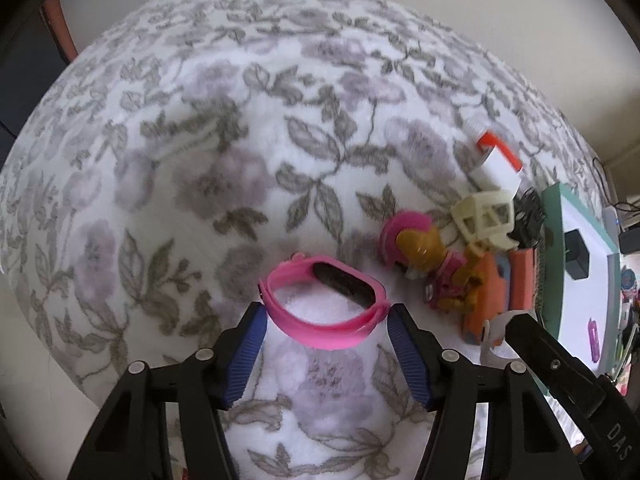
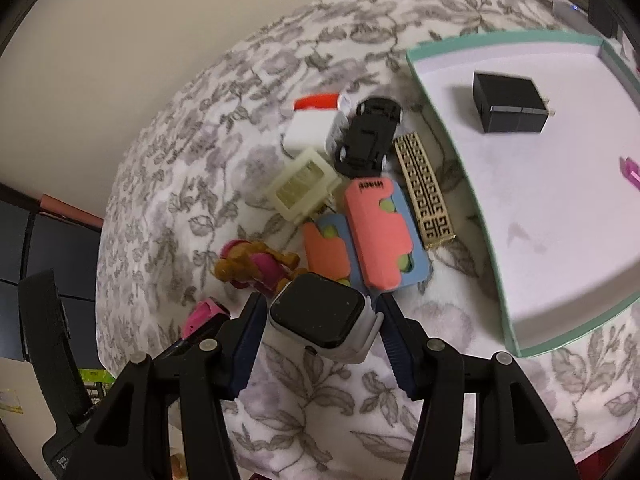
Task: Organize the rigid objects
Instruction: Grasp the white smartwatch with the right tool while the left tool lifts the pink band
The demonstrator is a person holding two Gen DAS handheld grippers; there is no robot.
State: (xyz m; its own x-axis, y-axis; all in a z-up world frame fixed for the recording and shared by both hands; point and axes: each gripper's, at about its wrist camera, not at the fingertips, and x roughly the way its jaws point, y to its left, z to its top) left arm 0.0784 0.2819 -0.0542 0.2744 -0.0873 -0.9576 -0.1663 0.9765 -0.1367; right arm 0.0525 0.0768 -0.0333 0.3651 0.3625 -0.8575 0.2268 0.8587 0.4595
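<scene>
The left gripper (image 1: 326,316) stands wide open, its blue-ribbed fingers (image 1: 250,356) flanking a pink rubber fitness band with a black oval face (image 1: 324,304) on the grey-and-white floral fleece blanket (image 1: 192,152). The right gripper (image 2: 322,316) is closed on a white square smartwatch with a black screen (image 2: 318,314) — both pads touch its sides. Beyond the watch lie a brown toy pup in pink (image 2: 256,266), a salmon-and-blue case (image 2: 376,232), a cream plastic frame (image 2: 304,186) and a black toy car (image 2: 366,134). Farther right, a teal-rimmed white box lid (image 2: 508,320) holds a black cube charger (image 2: 508,102).
</scene>
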